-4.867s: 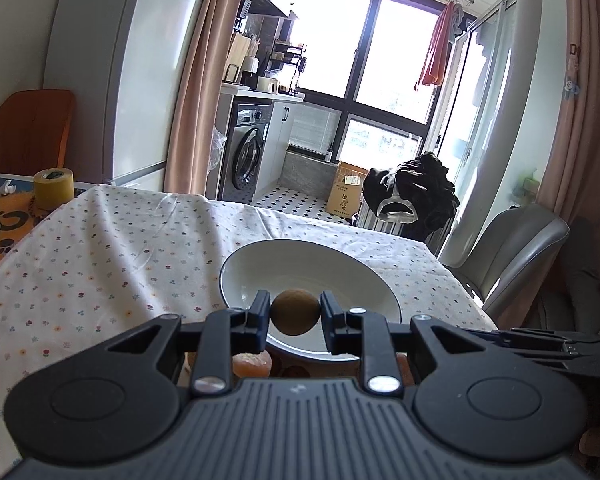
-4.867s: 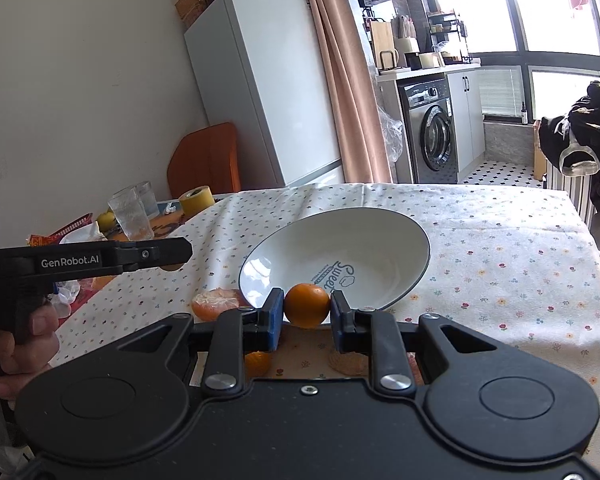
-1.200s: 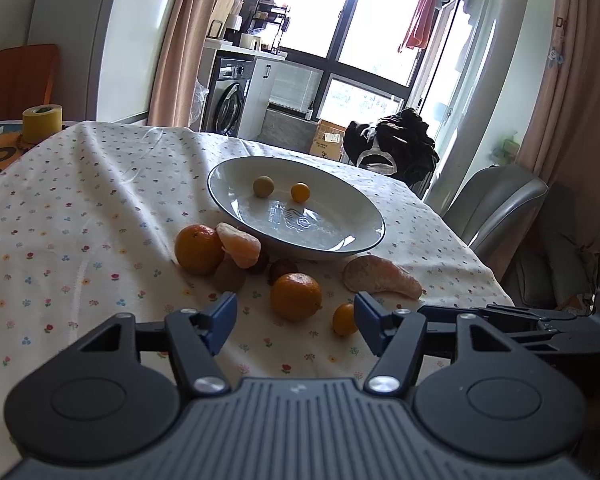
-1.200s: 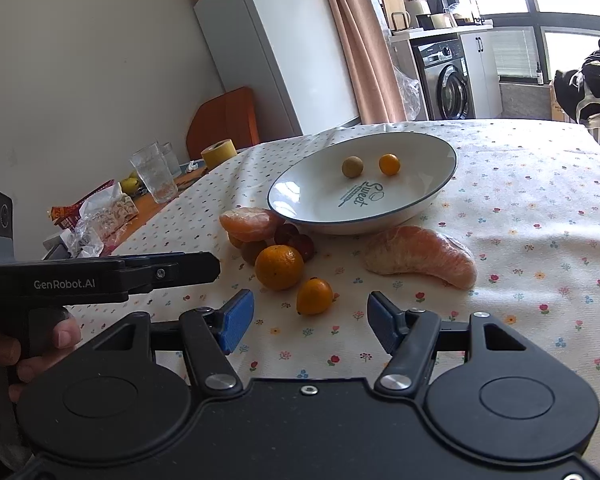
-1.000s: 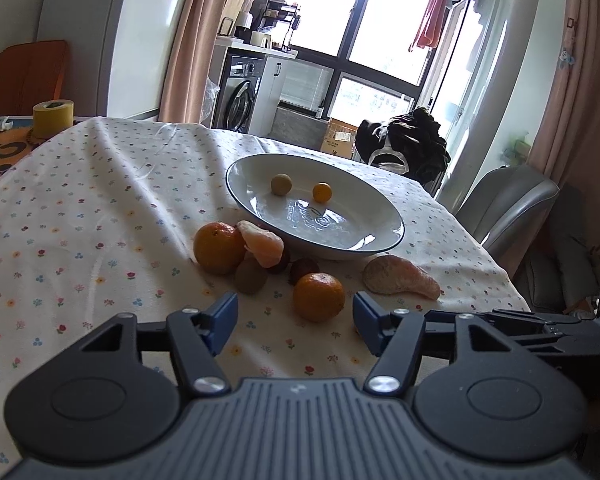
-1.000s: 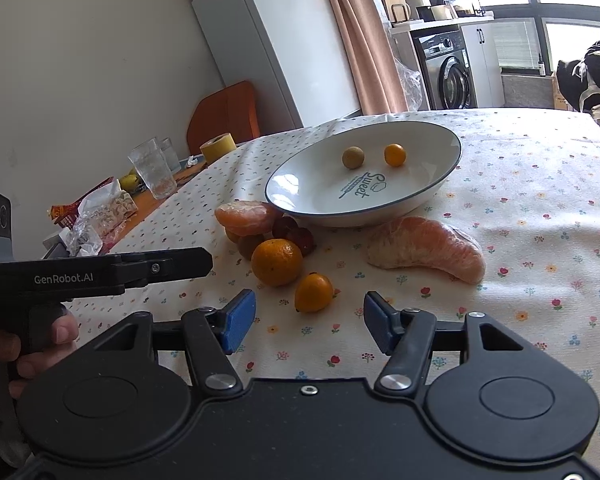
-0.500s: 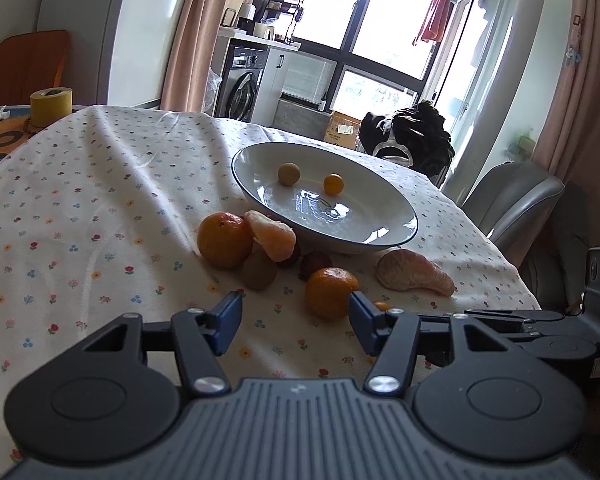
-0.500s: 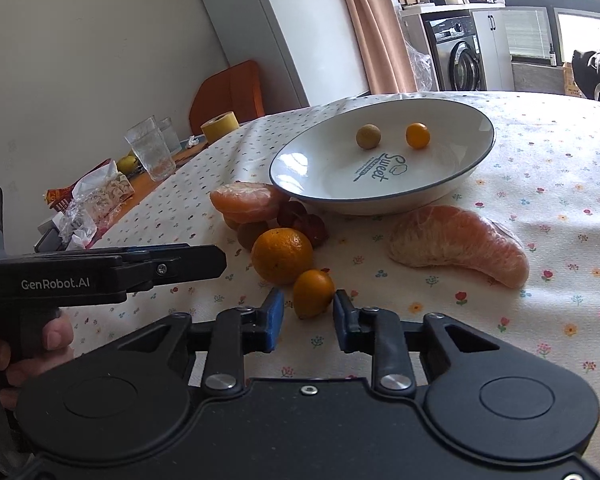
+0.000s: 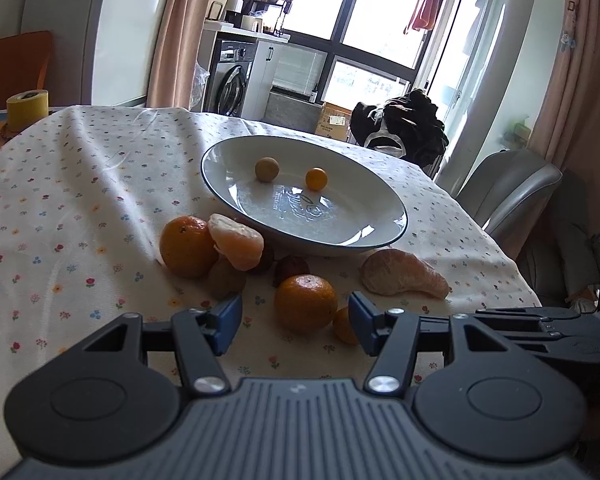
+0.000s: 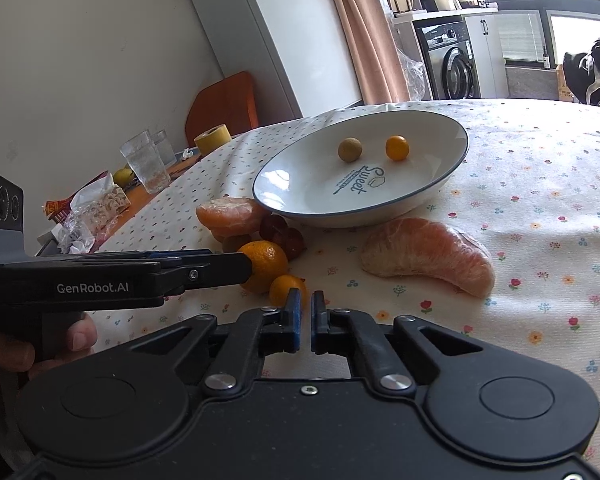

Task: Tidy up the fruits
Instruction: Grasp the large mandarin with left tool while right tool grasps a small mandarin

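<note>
A white plate (image 9: 340, 224) (image 10: 308, 196) on the flowered cloth holds a longan (image 9: 266, 169) and a kumquat (image 9: 316, 178). In front of it lie a mandarin (image 9: 305, 303) (image 10: 265, 262), a small kumquat (image 9: 343, 326) (image 10: 285, 289), another mandarin (image 9: 186, 246), two peeled mandarin pieces (image 9: 402, 276) (image 9: 236, 240), dark red fruits (image 10: 284, 236) and a brown fruit (image 9: 226, 278). My left gripper (image 9: 294, 314) is open, its fingers either side of the near mandarin. My right gripper (image 10: 306, 308) is shut on nothing; the small kumquat sits just ahead-left of its left finger.
A yellow tape roll (image 9: 27, 107), drinking glasses (image 10: 144, 162) and snack packets (image 10: 96, 204) stand at the table's left end. A grey chair (image 9: 508, 188) is past the right edge. A hand (image 10: 60, 340) holds the left gripper.
The right gripper went from wide open to shut; the small kumquat, between its fingers half a second ago, now lies outside them. The left gripper moved forward around the near mandarin.
</note>
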Demonstrator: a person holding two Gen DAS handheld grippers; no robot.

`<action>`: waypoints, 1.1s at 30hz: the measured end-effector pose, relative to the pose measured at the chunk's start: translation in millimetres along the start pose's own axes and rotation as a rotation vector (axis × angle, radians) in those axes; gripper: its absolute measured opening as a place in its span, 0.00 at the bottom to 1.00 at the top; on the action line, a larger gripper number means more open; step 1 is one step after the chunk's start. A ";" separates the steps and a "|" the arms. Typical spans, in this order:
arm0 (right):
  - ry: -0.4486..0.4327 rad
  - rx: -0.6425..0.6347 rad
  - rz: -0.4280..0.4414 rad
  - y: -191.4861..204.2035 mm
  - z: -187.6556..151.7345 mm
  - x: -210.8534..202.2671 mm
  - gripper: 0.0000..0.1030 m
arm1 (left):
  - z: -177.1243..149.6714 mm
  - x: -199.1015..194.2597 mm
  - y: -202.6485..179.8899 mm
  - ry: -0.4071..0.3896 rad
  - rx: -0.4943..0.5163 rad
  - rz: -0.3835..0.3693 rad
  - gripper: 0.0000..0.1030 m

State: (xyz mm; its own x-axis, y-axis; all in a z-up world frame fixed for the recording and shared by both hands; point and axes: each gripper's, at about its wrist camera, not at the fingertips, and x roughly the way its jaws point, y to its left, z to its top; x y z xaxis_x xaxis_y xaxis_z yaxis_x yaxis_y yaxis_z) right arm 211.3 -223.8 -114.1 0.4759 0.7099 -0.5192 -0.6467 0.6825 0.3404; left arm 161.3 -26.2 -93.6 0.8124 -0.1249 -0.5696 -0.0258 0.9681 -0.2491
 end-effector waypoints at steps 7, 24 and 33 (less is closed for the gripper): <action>0.003 -0.001 -0.014 -1.4 0.8 -0.5 0.03 | -1.9 9.2 -0.5 0.013 -0.012 -0.010 0.54; 0.019 -0.007 0.003 2.3 1.3 9.4 0.25 | -3.0 16.6 2.9 0.007 -0.069 -0.034 0.35; 0.030 -0.084 0.002 22.0 8.4 28.1 0.46 | -6.9 -5.7 20.8 -0.032 -0.103 -0.037 0.35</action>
State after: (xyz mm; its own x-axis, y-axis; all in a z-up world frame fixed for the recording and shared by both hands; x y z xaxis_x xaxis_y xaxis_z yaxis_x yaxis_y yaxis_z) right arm 215.5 -187.4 -114.7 0.4573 0.7047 -0.5425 -0.6958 0.6634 0.2753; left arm 152.2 -6.8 -100.9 0.8318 -0.1519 -0.5339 -0.0535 0.9354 -0.3495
